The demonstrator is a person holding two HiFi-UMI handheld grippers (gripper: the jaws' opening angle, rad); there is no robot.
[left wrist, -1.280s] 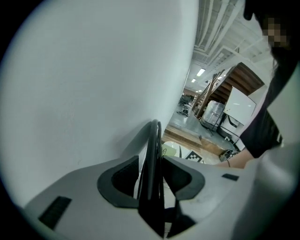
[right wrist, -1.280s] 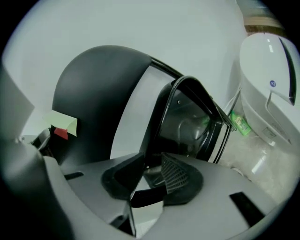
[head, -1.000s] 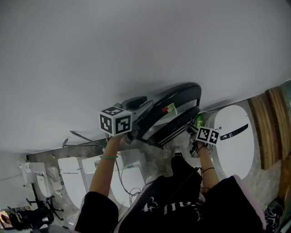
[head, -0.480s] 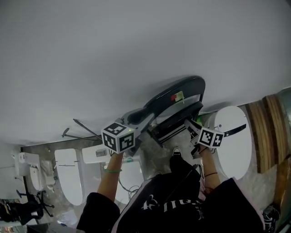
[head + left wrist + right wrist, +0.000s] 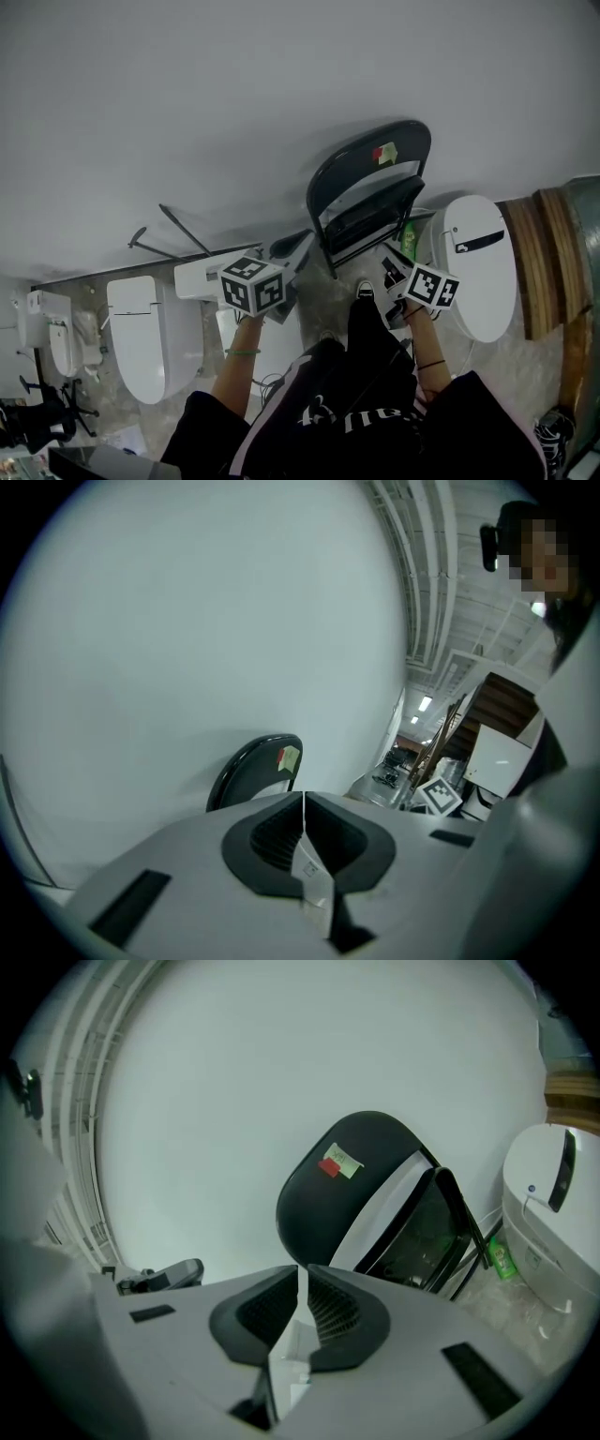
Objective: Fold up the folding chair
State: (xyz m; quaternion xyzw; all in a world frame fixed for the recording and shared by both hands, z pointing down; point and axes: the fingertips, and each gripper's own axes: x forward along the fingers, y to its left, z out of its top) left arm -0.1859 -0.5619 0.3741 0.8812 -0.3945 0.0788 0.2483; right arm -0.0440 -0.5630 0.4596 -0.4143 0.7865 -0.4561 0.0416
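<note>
released folding chair (image 5: pixel 370 167) apparently leans on wall (image 5: pixel 281 94); left gripper (image 5: pixel 304 803) and right gripper (image 5: pixel 300 1277) just closed empty

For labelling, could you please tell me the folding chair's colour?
The folding chair is black; right gripper view.

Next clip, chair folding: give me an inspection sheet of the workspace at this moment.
Surface: speckled floor, white wall behind.
Job's things: chair folded, upright against the wall.
Clutter: toilets on either side; green bottle beside the chair.
Grippers: left hand-held gripper shut, empty; right hand-held gripper has just been closing, jaws together, nothing between.
Cables: thin wire on the floor by the person's legs.
Surroundings: wooden planks at right.
</note>
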